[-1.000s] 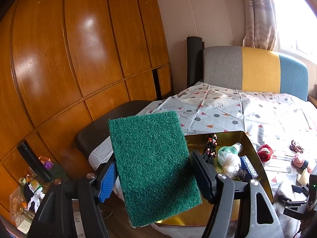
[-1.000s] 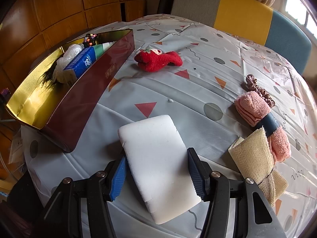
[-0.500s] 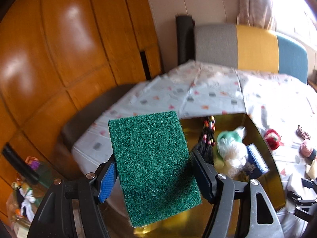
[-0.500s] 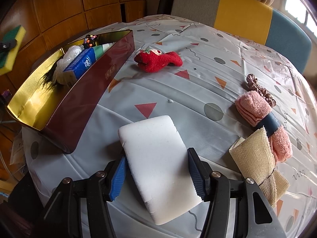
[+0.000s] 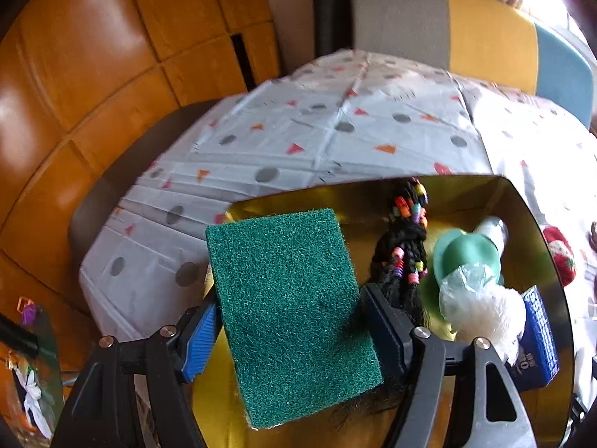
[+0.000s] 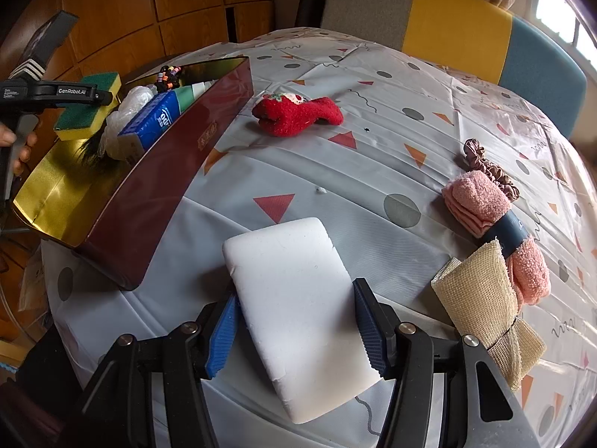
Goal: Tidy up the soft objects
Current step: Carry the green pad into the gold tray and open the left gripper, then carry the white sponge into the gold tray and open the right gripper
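Observation:
My left gripper (image 5: 289, 330) is shut on a green scouring sponge (image 5: 287, 306) with a yellow underside and holds it above the near end of the gold-lined box (image 5: 537, 224). The same sponge (image 6: 87, 106) and gripper show at the left of the right wrist view, over the box (image 6: 149, 194). My right gripper (image 6: 294, 323) is shut on a white foam sponge (image 6: 298, 298) just above the tablecloth, to the right of the box.
The box holds a black beaded braid (image 5: 405, 246), a green item (image 5: 466, 257), a white plastic-wrapped ball (image 5: 481, 310) and a blue tissue pack (image 6: 153, 121). On the cloth lie a red plush sock (image 6: 296, 112), a pink rolled towel (image 6: 485, 205), a brown scrunchie (image 6: 485, 162) and burlap cloth (image 6: 485, 310). A chair (image 6: 447, 22) stands behind.
My left gripper has carried the green sponge forward and down over the box's near end, and it has come into the right wrist view. The right gripper with the white sponge has stayed still.

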The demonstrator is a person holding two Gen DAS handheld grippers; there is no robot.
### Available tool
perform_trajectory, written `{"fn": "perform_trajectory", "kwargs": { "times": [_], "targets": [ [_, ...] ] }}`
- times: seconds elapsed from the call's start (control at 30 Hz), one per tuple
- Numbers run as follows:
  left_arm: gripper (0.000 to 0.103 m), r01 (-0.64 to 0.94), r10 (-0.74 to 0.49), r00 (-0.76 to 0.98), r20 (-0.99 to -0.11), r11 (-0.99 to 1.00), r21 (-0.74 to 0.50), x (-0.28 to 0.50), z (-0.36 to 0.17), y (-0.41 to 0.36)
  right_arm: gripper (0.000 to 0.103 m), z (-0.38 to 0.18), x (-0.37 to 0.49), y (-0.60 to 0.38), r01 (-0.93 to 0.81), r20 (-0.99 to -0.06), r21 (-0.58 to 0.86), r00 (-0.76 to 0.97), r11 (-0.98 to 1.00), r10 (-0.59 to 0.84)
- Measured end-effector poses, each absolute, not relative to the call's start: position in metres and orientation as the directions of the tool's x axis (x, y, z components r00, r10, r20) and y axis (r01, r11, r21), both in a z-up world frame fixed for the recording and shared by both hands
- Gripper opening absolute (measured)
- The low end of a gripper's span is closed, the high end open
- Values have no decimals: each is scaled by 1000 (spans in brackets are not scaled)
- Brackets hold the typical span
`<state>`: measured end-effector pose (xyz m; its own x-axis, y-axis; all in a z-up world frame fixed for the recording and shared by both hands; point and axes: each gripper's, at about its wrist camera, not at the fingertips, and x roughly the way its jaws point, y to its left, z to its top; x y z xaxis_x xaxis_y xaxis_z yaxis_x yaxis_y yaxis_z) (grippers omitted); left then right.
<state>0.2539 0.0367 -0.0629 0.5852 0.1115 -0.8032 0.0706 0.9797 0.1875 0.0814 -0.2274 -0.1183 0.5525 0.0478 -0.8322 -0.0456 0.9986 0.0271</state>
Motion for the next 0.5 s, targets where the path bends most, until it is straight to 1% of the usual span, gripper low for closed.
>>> {"fn": "perform_trajectory", "kwargs": {
  "times": [0.07, 0.27, 0.4, 0.5],
  "targets": [
    [82, 64, 112, 596, -795, 980, 186, 252, -63, 37, 59, -118, 82, -227, -45, -832, 27, 552, 999, 47],
    [82, 24, 122, 673, -730, 982, 186, 223, -38, 40, 59, -119, 81, -227, -42, -830, 23, 556, 999, 42],
    [82, -18, 131, 737, -664, 984, 175, 190, -10, 46, 59, -119, 80, -226, -41, -828, 13, 560, 999, 34],
    [82, -64, 138, 785, -603, 988, 142, 156, 16, 54, 59, -119, 79, -225, -38, -826, 8, 563, 999, 28]
  ]
}}
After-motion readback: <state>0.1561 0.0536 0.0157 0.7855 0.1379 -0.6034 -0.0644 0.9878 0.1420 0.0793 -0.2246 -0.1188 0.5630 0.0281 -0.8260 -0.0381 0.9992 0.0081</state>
